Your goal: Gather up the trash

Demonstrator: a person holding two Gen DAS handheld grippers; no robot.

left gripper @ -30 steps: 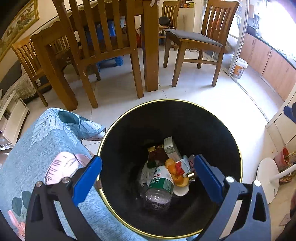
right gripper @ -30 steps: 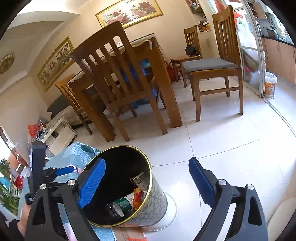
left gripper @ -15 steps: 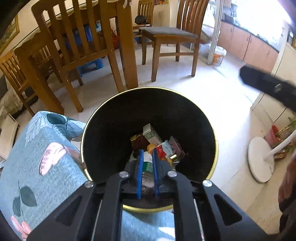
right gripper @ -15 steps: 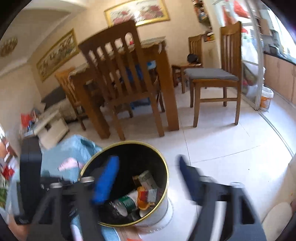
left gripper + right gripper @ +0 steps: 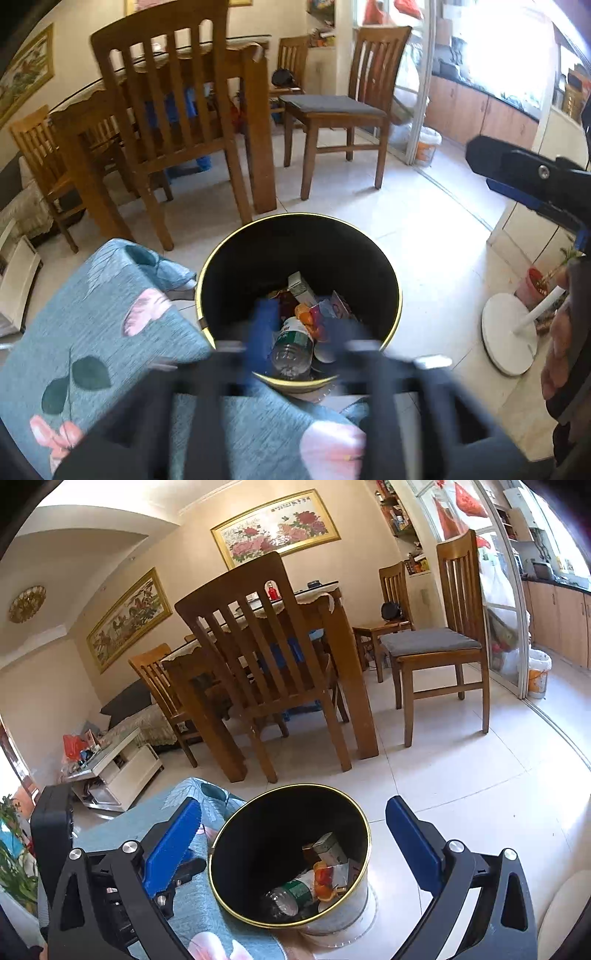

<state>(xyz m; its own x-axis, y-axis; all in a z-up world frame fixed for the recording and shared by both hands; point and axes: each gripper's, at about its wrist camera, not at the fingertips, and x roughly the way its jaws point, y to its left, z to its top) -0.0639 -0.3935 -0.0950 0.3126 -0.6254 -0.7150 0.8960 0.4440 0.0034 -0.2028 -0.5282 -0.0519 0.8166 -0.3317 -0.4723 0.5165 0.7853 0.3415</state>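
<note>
Floor (image 5: 461, 775): pale glossy tiles, sunlit.
Walls (image 5: 192, 542): cream; two gilt-framed paintings (image 5: 275, 530) at 12 and 10 o'clock.
Furniture: wooden table (image 5: 317, 602) with slatted chairs (image 5: 258, 657); cushioned chair (image 5: 439, 642) at 2 o'clock.
Light: bright daylight through the glass door (image 5: 506, 602) at 3 o'clock.

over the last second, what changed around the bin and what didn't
The left gripper snapped shut on nothing above the trash bin, and its jaws are opening again, blurred and empty. Both views pulled back and up, so the bin looks smaller. The right gripper stayed open and empty. The plastic bottle and other trash lie as before.
</note>
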